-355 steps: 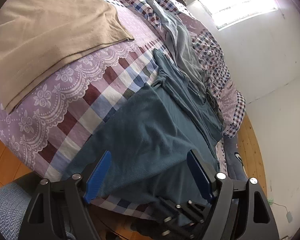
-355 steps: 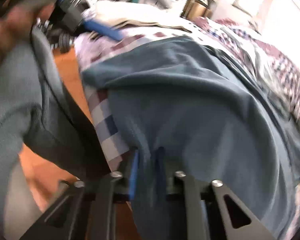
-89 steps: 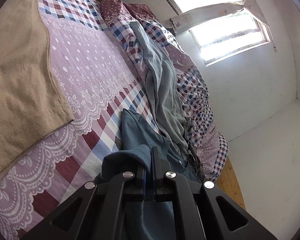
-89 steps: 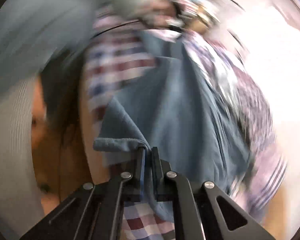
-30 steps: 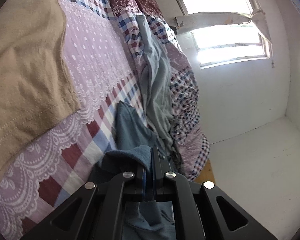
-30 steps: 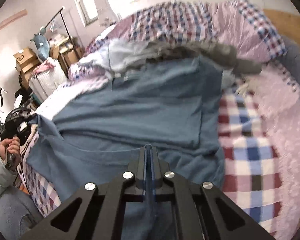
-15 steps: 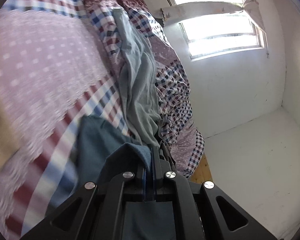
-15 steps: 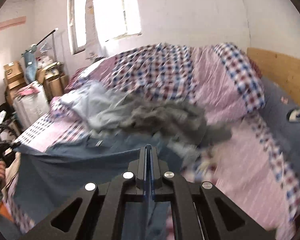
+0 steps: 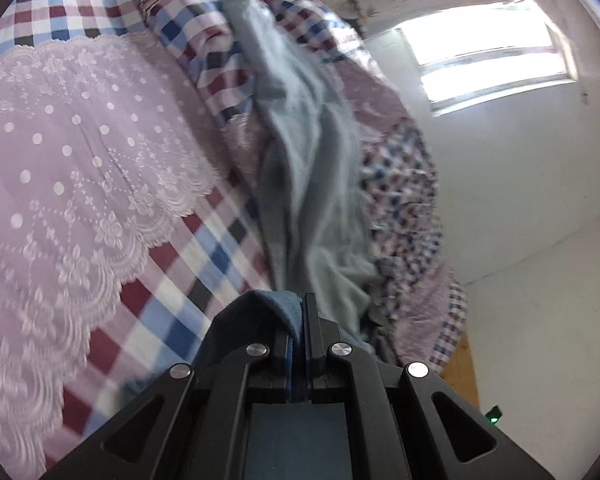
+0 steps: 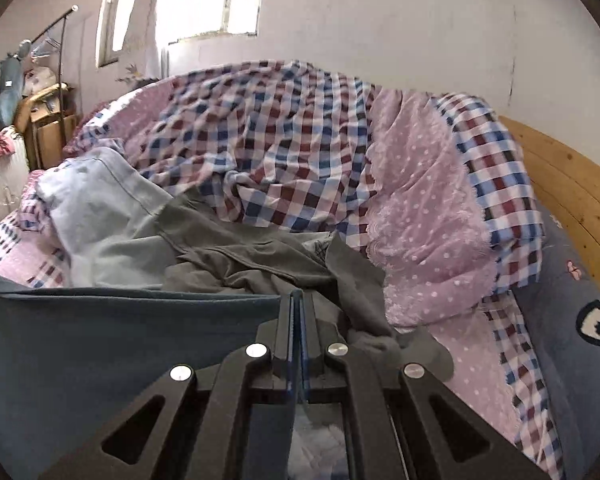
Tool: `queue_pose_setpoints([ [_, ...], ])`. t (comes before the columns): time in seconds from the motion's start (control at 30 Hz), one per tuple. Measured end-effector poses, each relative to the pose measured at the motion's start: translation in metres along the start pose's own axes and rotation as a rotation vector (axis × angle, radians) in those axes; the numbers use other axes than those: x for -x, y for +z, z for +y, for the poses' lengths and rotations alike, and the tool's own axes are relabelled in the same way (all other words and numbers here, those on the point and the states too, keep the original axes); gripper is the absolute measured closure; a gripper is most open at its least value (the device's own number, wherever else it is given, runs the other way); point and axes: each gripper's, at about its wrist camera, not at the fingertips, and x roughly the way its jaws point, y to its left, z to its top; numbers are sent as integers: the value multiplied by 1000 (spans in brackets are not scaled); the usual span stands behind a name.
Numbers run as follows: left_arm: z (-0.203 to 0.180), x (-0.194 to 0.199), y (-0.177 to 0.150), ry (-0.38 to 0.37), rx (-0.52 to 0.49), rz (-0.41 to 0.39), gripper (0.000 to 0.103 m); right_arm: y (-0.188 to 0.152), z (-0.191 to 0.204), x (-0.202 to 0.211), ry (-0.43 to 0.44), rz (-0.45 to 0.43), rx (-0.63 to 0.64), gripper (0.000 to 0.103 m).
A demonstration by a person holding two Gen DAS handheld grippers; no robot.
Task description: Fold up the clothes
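My left gripper (image 9: 302,312) is shut on a corner of the teal blue shirt (image 9: 256,312), which bunches over the fingers and hangs below them. My right gripper (image 10: 298,312) is shut on the same shirt's other end; the teal shirt (image 10: 100,344) stretches taut as a flat sheet from the fingers to the left edge of the right wrist view. Both grippers hold the cloth lifted above the bed. The shirt's lower part is hidden behind the gripper bodies.
A pale grey-blue garment (image 9: 308,168) and a dark grey garment (image 10: 260,264) lie crumpled along the far side of the bed. A checked and lilac quilt (image 10: 300,152) is heaped behind them. The lace-trimmed lilac sheet (image 9: 68,168) covers the mattress. A wooden bed frame (image 10: 568,176) stands right.
Both grippers have risen and swung toward the far side of the bed, carrying the teal shirt up and pulling it taut. The beige cloth has left the left wrist view.
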Motion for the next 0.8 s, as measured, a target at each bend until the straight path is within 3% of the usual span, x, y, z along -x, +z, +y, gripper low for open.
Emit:
queue_pose_setpoints([
  [0.2,22,15,5,-21,35,-59,97,-11,6,-62,-63,96,0,100],
  [0.23,26,17,6,-25,41,-69,85,-15,5,-69,-84,113,-11,100],
  [0.27,29,19,7,-28,46,-78,51,-19,1,-73,-104,131,-32,96],
  [0.33,37,24,9,-35,58,-98,17,-26,-12,-67,-127,137,-81,77],
  [0.4,44,29,10,-42,70,-117,17,-33,-25,-52,-136,110,-121,44],
  [0.43,48,31,11,-46,75,-127,17,-37,-32,-43,-141,101,-143,41],
  [0.47,51,34,12,-49,81,-137,17,-42,-41,-32,-138,92,-174,40],
  [0.6,49,72,-36,-26,38,-100,17,-77,-72,25,-61,76,-307,35],
  [0.8,44,130,-108,10,-26,-46,17,-169,-76,103,120,130,-486,33],
])
